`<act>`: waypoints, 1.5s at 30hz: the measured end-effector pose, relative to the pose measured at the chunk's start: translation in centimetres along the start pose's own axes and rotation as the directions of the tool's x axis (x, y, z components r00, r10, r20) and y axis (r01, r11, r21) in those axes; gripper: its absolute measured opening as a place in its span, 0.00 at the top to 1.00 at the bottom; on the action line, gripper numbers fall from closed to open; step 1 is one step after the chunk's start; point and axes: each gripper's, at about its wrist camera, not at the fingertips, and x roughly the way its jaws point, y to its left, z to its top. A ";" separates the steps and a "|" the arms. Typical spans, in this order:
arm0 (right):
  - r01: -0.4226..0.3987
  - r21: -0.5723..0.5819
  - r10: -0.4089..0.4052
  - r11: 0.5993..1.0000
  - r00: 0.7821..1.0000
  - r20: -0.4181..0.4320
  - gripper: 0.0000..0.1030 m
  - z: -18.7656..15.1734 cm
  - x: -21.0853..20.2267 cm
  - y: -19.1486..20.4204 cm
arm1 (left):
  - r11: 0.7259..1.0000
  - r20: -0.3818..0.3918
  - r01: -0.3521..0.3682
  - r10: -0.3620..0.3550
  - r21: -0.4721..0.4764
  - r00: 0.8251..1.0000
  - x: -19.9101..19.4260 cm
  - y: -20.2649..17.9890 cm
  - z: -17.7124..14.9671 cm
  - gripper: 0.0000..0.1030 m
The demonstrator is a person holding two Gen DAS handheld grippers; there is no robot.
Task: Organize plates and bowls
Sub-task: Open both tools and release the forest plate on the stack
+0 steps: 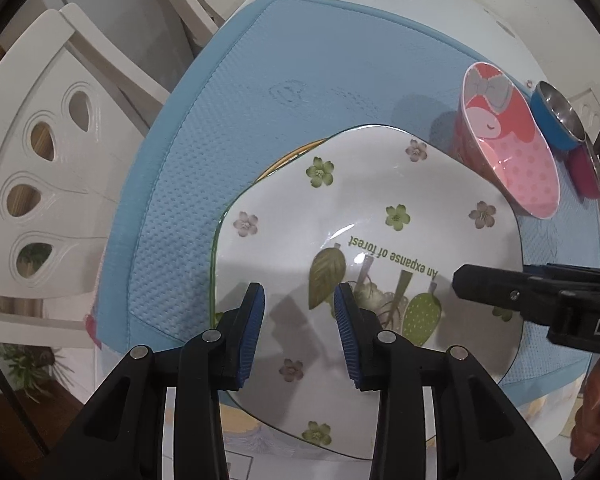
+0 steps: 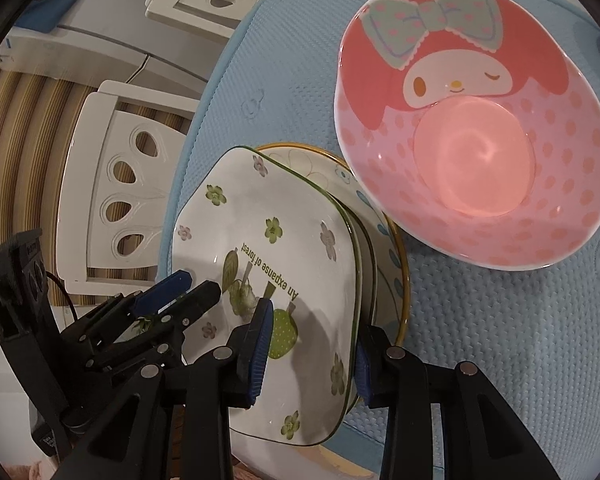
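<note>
The square white ceramic plate with green and pink flowers (image 2: 284,248) is seen stacked on a round yellow-rimmed plate (image 2: 396,264) on the blue textured mat (image 2: 480,340); the stacking step is judged just finished. The left gripper (image 1: 300,300) is held steeply downward over the plate, its jaws spread and empty. The right gripper (image 2: 312,344) straddles the plate's right edge, jaws loosened, apparently not pressing. Next, the pink cartoon-rabbit bowl (image 2: 472,128), lying just beside, is likely to be reached for.
</note>
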 end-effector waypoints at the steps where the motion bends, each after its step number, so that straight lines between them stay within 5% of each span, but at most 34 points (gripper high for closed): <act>1: 0.000 0.002 0.000 1.000 1.000 0.002 0.65 0.0 -0.1 0.0 | 1.000 -0.003 -0.001 0.001 -0.003 1.000 0.1 0.0 0.0 0.68; 22: 0.016 0.011 -0.017 1.000 0.999 0.027 0.66 -0.1 -1.4 -0.2 | 1.000 -0.046 -0.005 0.004 -0.020 0.999 0.5 -0.2 0.4 0.68; 45: 0.036 -0.033 -0.034 0.999 0.997 0.071 0.65 -1.5 -4.6 -1.9 | 0.994 -0.105 -0.101 0.095 -0.051 0.990 -1.0 -2.8 -0.5 0.64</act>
